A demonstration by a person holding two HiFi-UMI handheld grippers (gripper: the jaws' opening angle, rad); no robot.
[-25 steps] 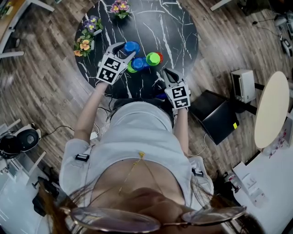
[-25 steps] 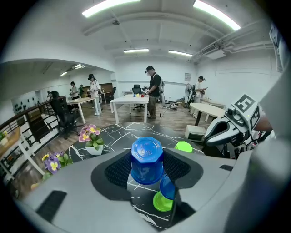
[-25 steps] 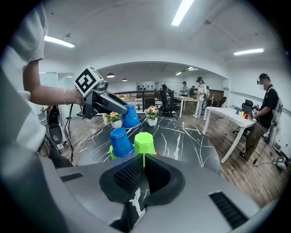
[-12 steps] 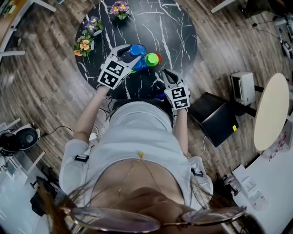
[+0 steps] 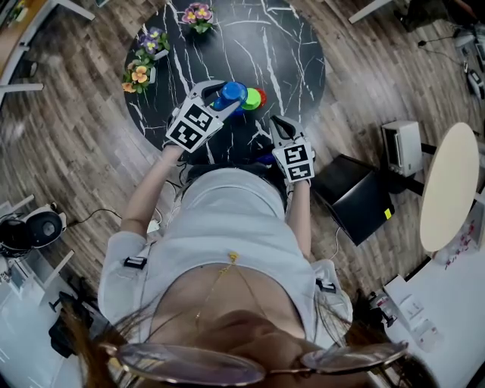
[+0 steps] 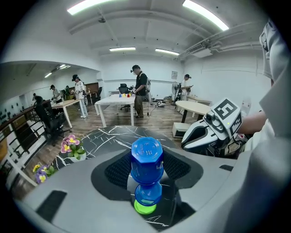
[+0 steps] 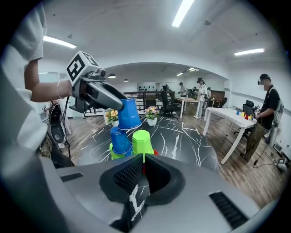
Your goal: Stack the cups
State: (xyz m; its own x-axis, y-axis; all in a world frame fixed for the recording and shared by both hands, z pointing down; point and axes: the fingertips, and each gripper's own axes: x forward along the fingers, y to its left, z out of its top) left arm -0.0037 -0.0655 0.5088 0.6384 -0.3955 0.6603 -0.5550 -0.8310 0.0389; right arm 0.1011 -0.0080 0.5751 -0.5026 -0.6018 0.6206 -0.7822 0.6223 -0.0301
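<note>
My left gripper (image 5: pixel 225 97) is shut on an upside-down blue cup (image 5: pixel 234 92), which it holds tilted just above the cups on the black marble table (image 5: pixel 280 45). In the left gripper view the held blue cup (image 6: pixel 147 159) sits between the pads, over a second blue cup (image 6: pixel 148 193) that rests on a green cup (image 6: pixel 144 208). From the right gripper view the second blue cup (image 7: pixel 120 139) stands beside another green cup (image 7: pixel 142 142), with a red cup (image 7: pixel 155 152) mostly hidden behind. My right gripper (image 7: pixel 143 170) is shut and empty, near the table's front edge.
Three small flower pots (image 5: pixel 140 74) (image 5: pixel 154 38) (image 5: pixel 198 13) stand along the table's left and far rim. On the floor to the right are a black case (image 5: pixel 356 193) and a white box (image 5: pixel 402 140). People and desks fill the room behind.
My left gripper has carried the blue cup to the right, from beside the group to above the blue cup on the green one. The right gripper has stayed still.
</note>
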